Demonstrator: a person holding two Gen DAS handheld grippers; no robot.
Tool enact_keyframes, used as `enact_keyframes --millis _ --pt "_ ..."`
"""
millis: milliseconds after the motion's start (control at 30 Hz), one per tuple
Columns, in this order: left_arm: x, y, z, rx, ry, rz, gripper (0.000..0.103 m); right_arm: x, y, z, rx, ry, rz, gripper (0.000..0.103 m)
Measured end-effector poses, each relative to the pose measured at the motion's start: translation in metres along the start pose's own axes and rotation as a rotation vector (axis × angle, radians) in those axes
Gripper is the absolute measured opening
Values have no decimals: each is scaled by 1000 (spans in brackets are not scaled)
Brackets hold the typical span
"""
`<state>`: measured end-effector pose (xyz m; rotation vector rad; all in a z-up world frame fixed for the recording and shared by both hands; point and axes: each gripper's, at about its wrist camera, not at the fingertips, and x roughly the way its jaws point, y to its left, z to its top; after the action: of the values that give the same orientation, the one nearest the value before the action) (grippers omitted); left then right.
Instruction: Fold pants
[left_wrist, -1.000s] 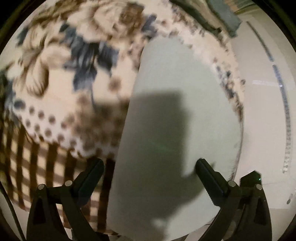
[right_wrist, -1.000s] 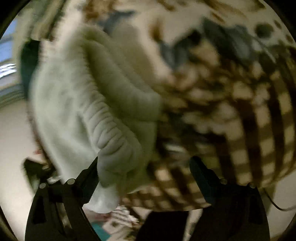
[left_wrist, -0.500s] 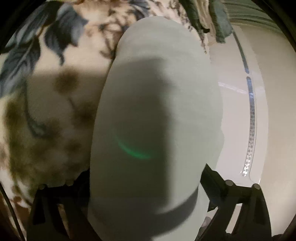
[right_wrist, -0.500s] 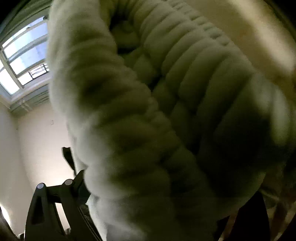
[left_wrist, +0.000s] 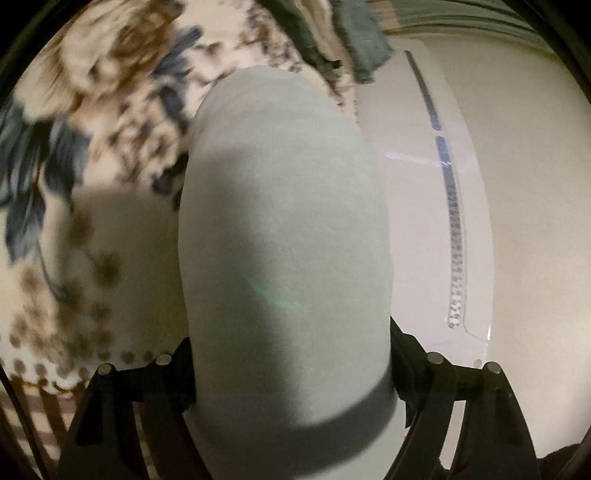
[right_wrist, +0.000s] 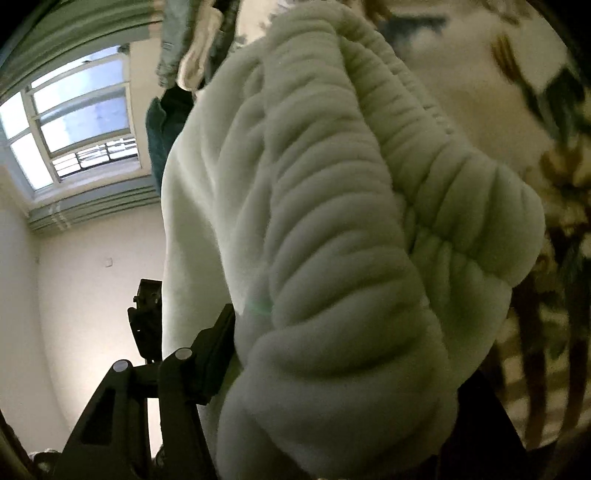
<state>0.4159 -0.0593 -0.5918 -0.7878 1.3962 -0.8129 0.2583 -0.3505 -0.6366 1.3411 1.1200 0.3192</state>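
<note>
Floral blanket (left_wrist: 92, 177); grippers clamp pants (left_wrist: 284, 258).

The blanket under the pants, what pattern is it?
Cream blanket with blue-brown flowers, clearest in left wrist view.

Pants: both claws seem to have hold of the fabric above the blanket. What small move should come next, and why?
Probably carry both ends together toward the far side and lay them down as a fold. The left claw clamps a smooth leg of the pale pants, and the right claw grips the ribbed waistband. Both ends hang above the floral blanket, so nothing is folded yet.
</note>
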Motion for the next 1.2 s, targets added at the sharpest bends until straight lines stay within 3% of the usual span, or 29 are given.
enact_keyframes --millis 167,333,533,667,867,1000,1100,1200 --pt "-24 -52 35 54 -9 -28 79 -25 49 -5 -61 -63 13 62" --pt "-36 -123 116 134 -48 -40 80 -55 119 39 -141 -120 56 62" --pt "-40 -193 251 203 -125 -55 80 -63 216 164 -257 -170 118 62" --pt "-20 -223 362 226 -175 -60 80 -37 284 293 -326 -191 136 62" --pt "29 -208 504 233 -182 -22 81 23 330 489 -395 -181 114 62" --pt "76 -146 569 157 -133 83 82 78 316 578 -377 -164 39 62" --pt "91 -101 583 70 -116 91 86 115 286 614 -315 -128 -38 62" --pt "84 -109 582 87 -112 104 91 124 278 624 -284 -111 -32 70"
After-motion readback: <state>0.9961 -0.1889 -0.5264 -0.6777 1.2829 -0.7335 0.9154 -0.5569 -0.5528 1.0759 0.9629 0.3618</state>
